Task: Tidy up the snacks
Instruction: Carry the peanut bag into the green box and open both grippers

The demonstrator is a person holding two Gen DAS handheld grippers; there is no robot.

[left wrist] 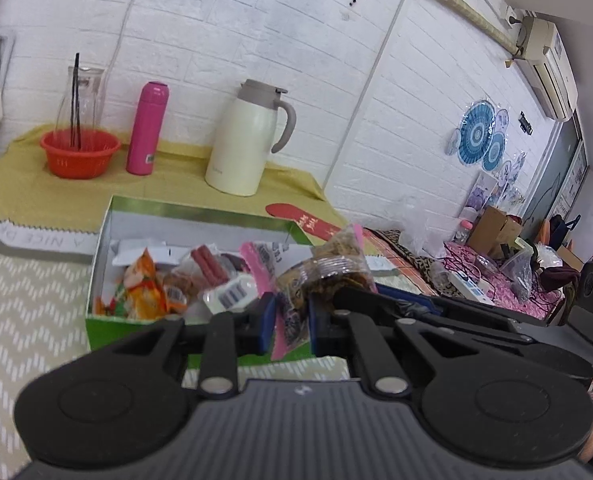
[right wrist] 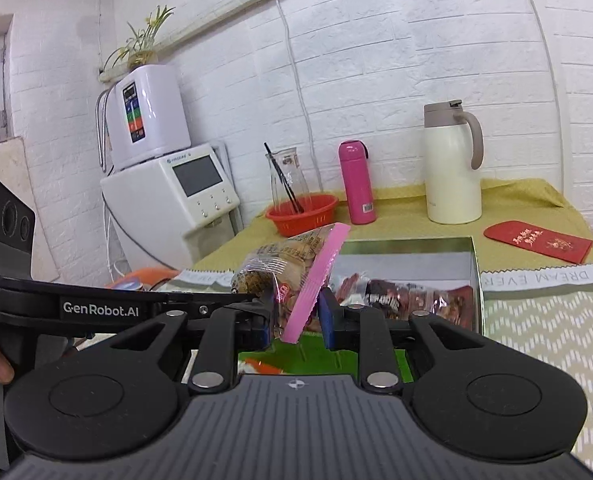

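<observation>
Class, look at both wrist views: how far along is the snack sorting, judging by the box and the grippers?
Done: several packets already lie in the green box. In hand: the left hand-held gripper and the right hand-held gripper are each shut on a pink-edged snack bag, raised near the box. Whether it is one shared bag is unclear. Left: placing what is held; other snacks outside the box are not visible.

"GenRobot.AI" on left tool (right wrist: 274,312), "DREAM EVER" on cloth trim (right wrist: 536,278)

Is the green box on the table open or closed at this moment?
Open. The green box has no lid on top, and the snack packets inside show from above in both views.
</observation>
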